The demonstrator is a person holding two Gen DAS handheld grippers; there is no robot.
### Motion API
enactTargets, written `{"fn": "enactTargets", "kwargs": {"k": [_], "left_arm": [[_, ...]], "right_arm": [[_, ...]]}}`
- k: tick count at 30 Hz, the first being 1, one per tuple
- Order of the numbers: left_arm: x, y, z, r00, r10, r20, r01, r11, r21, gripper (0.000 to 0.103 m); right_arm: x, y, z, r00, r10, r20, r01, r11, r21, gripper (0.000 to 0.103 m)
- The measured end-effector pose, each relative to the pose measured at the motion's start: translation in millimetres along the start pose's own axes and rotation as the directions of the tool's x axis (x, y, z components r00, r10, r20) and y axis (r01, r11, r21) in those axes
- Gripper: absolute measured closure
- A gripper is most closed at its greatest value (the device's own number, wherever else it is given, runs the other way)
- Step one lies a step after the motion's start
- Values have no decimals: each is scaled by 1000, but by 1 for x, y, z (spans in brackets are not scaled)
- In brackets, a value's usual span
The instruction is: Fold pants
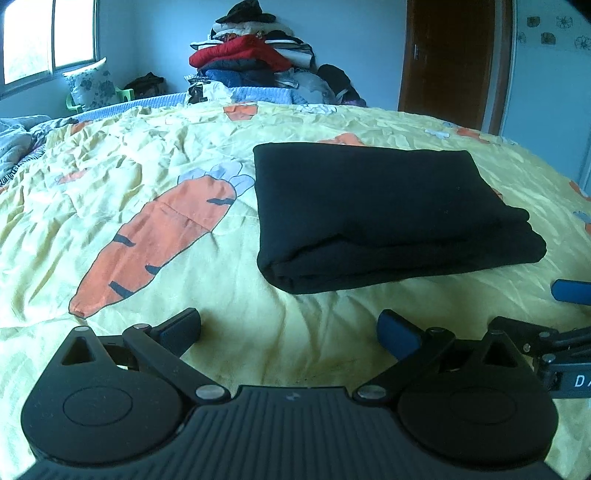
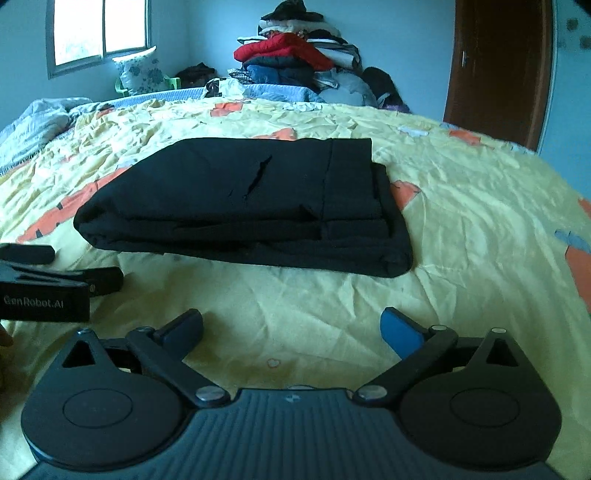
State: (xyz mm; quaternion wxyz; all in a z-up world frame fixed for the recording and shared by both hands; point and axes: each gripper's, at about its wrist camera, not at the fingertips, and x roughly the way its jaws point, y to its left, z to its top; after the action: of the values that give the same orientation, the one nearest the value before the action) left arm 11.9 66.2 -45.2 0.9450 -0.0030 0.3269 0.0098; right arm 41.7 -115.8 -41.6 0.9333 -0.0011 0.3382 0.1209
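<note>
Left wrist view: black matte fabric pants (image 1: 388,214), folded into a thick rectangular stack, lie flat on the yellow bedspread printed with orange carrots (image 1: 147,236). Soft rounded fold along the near edge; several layers show at the near right corner. Bedspread cotton-like, finely creased all over. The pants sit ahead of the left gripper (image 1: 290,328) and apart from it, with bare spread between them. Left jaws spread wide, nothing between them; the blue pads face each other across empty, wrinkled cloth. Gripper body is black ribbed plastic with round hinge discs and silver pivot pins. The right gripper (image 1: 569,291) enters at the right edge, showing a blue fingertip and a black bar with white lettering.

Right wrist view: same pants (image 2: 236,199), now seen from the other side. A vertical seam crosses the top layer and a short dark crease marks it; stacked edges step down at the right end. Right gripper (image 2: 291,330) jaws spread wide, holding nothing, clear of the pants. Left gripper (image 2: 62,273) visible at the left edge, black fingers open, just short of the stack's near left corner.

Background, both views: a tall heap of folded clothes with a red quilted item (image 2: 288,51) at the far side of the bed, a brown wooden door (image 2: 498,70), a bright window (image 2: 99,29), a floral pillow (image 1: 90,86).
</note>
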Motion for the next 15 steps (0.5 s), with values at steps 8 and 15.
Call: {"fn": "enactTargets", "kwargs": {"k": [8, 15], "left_arm": [[0, -1, 0, 1000, -2, 0, 2, 1000, -2, 0], [0, 0, 0, 1000, -3, 0, 3, 1000, -2, 0]], "right_arm": [[0, 1, 0, 1000, -4, -1, 4, 1000, -10, 0], [0, -2, 0, 1000, -22, 2, 22, 1000, 15, 0]]}}
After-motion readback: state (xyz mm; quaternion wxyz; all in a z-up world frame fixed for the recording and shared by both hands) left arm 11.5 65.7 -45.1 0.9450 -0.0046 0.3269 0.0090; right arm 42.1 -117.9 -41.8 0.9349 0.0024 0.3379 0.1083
